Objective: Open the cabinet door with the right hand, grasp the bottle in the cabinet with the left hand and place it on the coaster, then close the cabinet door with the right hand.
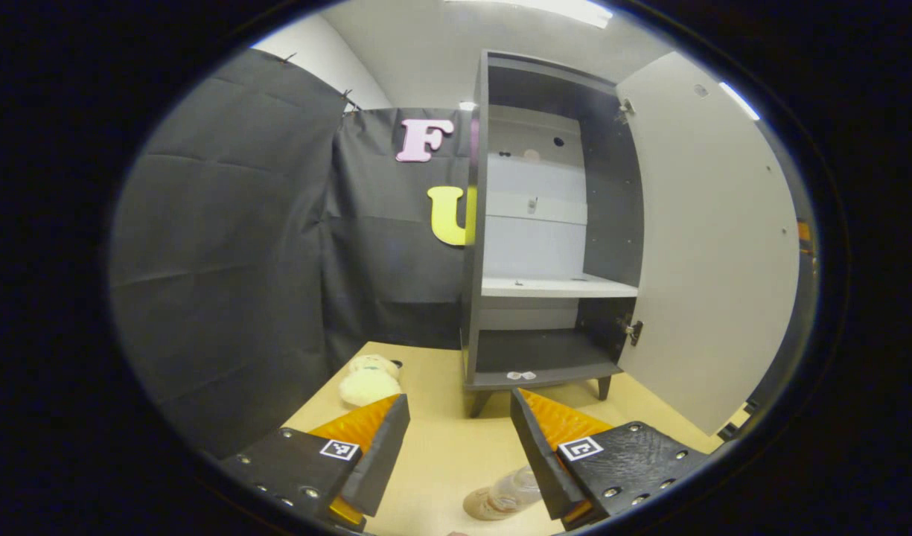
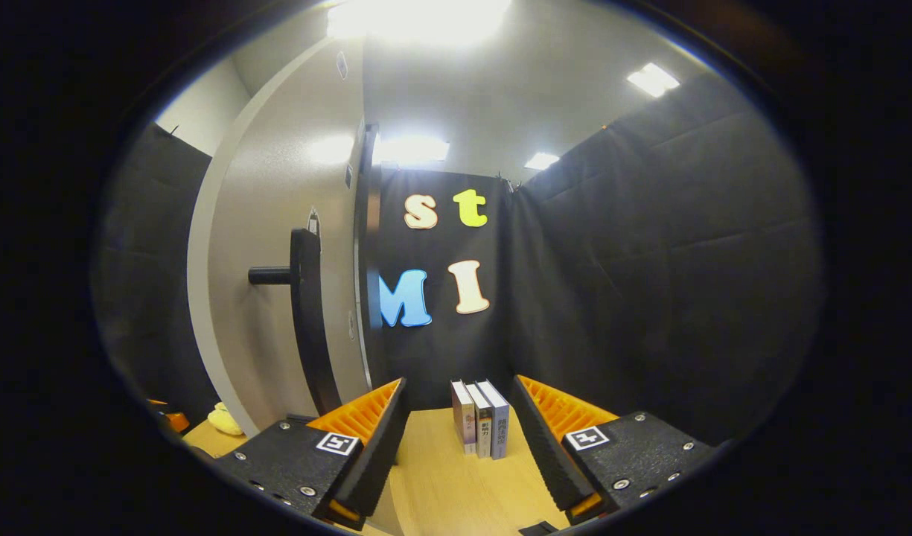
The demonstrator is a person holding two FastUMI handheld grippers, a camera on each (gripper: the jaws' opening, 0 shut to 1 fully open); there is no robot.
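Nearest us on the table point(image 1: 441, 454), at its front edge, the bottle point(image 1: 504, 497) lies low between our left gripper point(image 1: 459, 428) fingers, just beside the right-hand finger and partly hidden by it. It seems to rest on a small round base, which we judge may be the coaster, though we cannot tell for sure. The left gripper is released, jaws spread wide with nothing pressed between them, which fits a bottle already set down and let go.

Farther back near the table's left edge sits a pale plush toy point(image 1: 368, 381). Behind it, toward the far edge, the cabinet point(image 1: 485, 223) stands with its shelves bare and its door point(image 1: 712, 246) swung fully out to the right.

On the right side, our right gripper point(image 2: 459, 424) is also released and holds nothing, hovering close beside the door's outer face, near its dark handle point(image 2: 303, 313). We judge it is placed there to push the door closed. Beyond its fingers a row of books point(image 2: 480, 417) stands at the table's far edge.
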